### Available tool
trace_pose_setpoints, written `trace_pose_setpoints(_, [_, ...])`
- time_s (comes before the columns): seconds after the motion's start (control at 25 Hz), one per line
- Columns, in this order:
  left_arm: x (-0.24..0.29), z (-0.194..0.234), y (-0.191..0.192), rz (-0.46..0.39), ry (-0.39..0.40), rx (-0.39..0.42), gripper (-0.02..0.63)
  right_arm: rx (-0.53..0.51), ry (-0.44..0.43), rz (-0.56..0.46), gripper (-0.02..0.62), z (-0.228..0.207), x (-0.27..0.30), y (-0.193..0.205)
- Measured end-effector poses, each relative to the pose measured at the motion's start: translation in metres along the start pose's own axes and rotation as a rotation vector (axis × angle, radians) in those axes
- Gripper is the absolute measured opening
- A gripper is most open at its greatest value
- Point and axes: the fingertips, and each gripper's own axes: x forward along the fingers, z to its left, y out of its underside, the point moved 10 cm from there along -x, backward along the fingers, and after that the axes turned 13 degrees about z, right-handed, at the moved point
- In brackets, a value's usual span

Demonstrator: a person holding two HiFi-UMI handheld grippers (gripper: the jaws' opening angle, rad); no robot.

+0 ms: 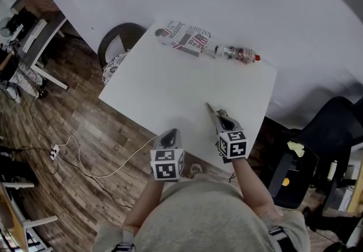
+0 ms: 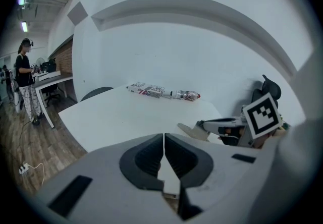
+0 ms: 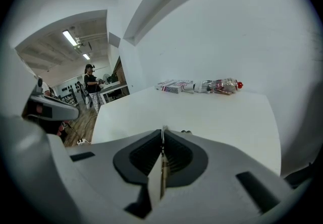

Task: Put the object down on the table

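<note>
On the white table (image 1: 170, 86), a printed carton (image 1: 184, 37) and a clear plastic bottle with a red cap (image 1: 238, 53) lie end to end along the far edge. My left gripper (image 1: 171, 133) hovers at the near edge, shut with nothing in it. My right gripper (image 1: 210, 109) is over the near right part of the table, jaws pressed together and also empty. The left gripper view shows its shut jaws (image 2: 164, 137), the carton (image 2: 146, 89), the bottle (image 2: 185, 96) and the right gripper (image 2: 183, 128). From the right gripper (image 3: 163, 131), carton (image 3: 174, 86) and bottle (image 3: 220, 86) lie far ahead.
A dark round chair (image 1: 120, 41) stands at the table's far left corner. A black office chair (image 1: 334, 129) is to the right. A cable and power strip (image 1: 54, 152) lie on the wooden floor at left. A person (image 2: 24, 79) stands by a distant desk.
</note>
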Motion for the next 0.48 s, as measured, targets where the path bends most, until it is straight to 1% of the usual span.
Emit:
trace_pose_setpoints(0.16, [0.001,-0.001,-0.001,0.000,0.005,0.004,0.011,-0.008,0.034,0.012,0.032,-0.010,0.002,0.001])
trace_pose_setpoints(0.48, [0.004,0.000,-0.004,0.004,0.006,0.013,0.011,0.009,0.058,0.039,0.056,-0.023,0.008,0.002])
